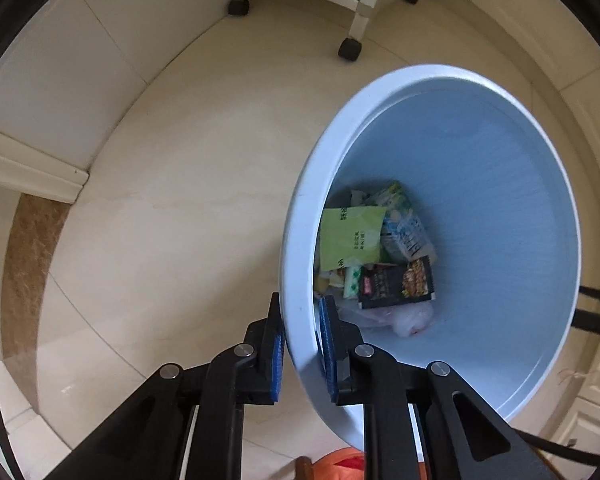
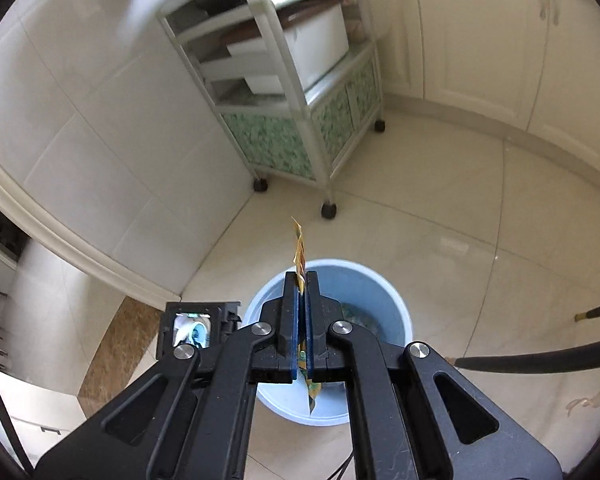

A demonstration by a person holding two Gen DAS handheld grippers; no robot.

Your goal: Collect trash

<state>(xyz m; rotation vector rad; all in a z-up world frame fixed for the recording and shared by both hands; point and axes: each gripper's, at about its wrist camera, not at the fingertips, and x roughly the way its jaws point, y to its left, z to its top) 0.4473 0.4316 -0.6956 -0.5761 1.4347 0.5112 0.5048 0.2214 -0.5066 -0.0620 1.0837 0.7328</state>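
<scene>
A light blue waste bin stands on the cream floor tiles and holds several wrappers, among them a green packet and a black packet. My left gripper points straight down and straddles the bin's near rim, one blue pad outside and one inside, both against the wall. In the right wrist view, my right gripper is shut on a thin yellow wrapper, seen edge-on and sticking out past the fingertips. It hangs above the bin. The left gripper's camera body shows beside the bin.
A white rolling cart with green panels and black casters stands in the corner behind the bin. Tiled wall runs on the left, white cabinets on the right. Dark chair legs reach in from the right. Something orange lies below the bin.
</scene>
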